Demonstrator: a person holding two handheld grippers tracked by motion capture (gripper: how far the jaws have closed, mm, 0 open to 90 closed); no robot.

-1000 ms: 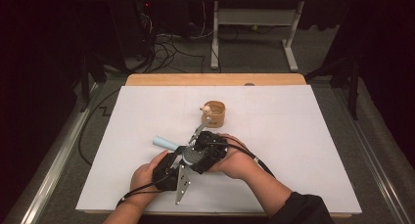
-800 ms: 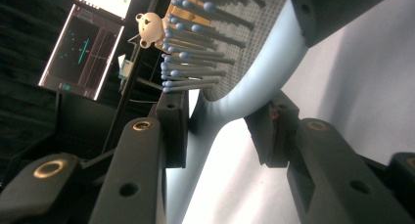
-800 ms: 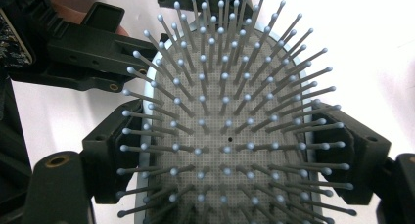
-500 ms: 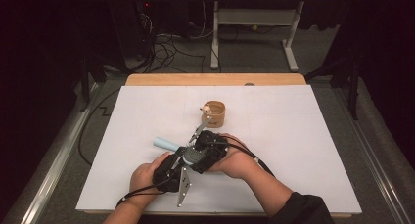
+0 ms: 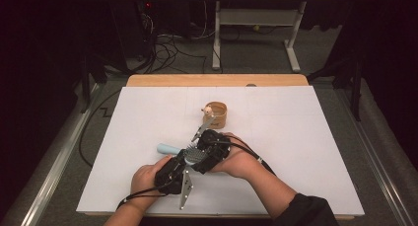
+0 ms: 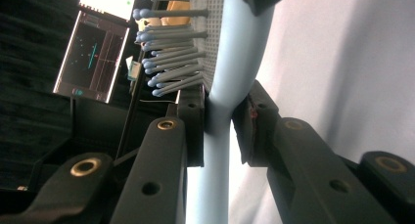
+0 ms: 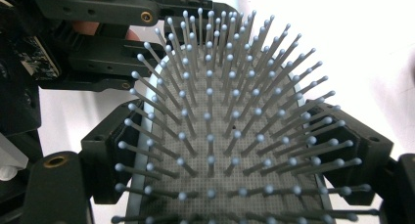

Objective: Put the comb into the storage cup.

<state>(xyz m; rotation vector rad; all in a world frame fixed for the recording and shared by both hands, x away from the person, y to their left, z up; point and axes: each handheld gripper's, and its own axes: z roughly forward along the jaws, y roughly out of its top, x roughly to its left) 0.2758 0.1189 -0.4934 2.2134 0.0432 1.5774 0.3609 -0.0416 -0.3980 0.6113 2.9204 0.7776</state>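
A pale blue hairbrush (image 5: 185,155) is held just above the white table (image 5: 296,137), its long axis running from handle tip at upper left to bristled head at lower right, bristles upward. The narrow neck is pinched by the left gripper (image 6: 219,126), whose jaws have just been closing, while the head is clamped across its width by the right gripper (image 7: 230,150).

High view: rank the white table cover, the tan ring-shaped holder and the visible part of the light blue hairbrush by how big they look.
1. White table cover, by far the largest.
2. Tan ring-shaped holder.
3. Light blue hairbrush: the grippers hide much of it, so the visible handle end and bristles look close to the holder in size; this order is unsure.
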